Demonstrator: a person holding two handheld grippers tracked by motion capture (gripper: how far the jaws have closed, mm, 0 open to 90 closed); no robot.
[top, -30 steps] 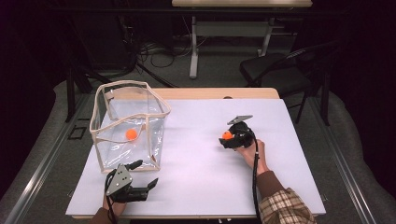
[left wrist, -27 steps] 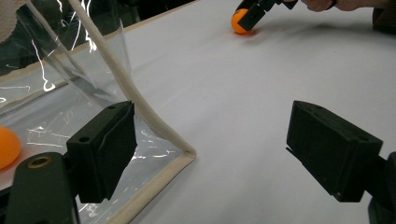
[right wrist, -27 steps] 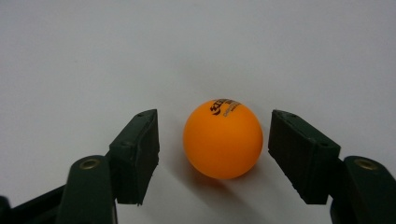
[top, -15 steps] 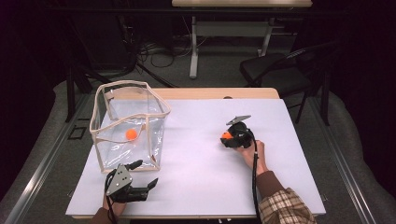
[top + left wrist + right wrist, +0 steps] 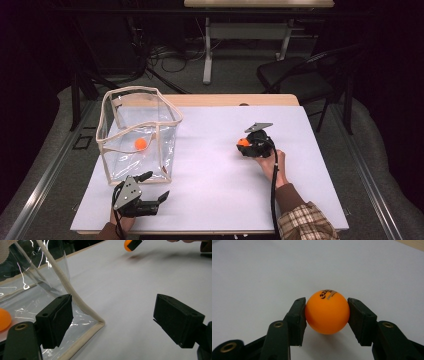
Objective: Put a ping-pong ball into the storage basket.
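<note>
— Why is the right gripper [image 5: 327,315] low over the table [image 5: 210,150]?
— Its jaws have just closed on the orange ball [image 5: 327,312] — both pads press its sides, ready to lift.
— And the left gripper [image 5: 112,320]?
— Jaws wide apart, at the clear bag's [image 5: 137,132] corner; its own view shows the seam beside one jaw — the high view a second ball [image 5: 141,144] inside.

The orange ball [image 5: 327,312] sits pinched on both sides between the black pads of the right gripper [image 5: 327,315], its printed logo turned up and away from the camera. It is smooth, round, glossy, casting a soft shadow on the white worktop [image 5: 210,165] right beneath it. From the high view the ball [image 5: 243,142] shows at the right half of the worktop, well apart from the clear bag [image 5: 140,135].
</note>
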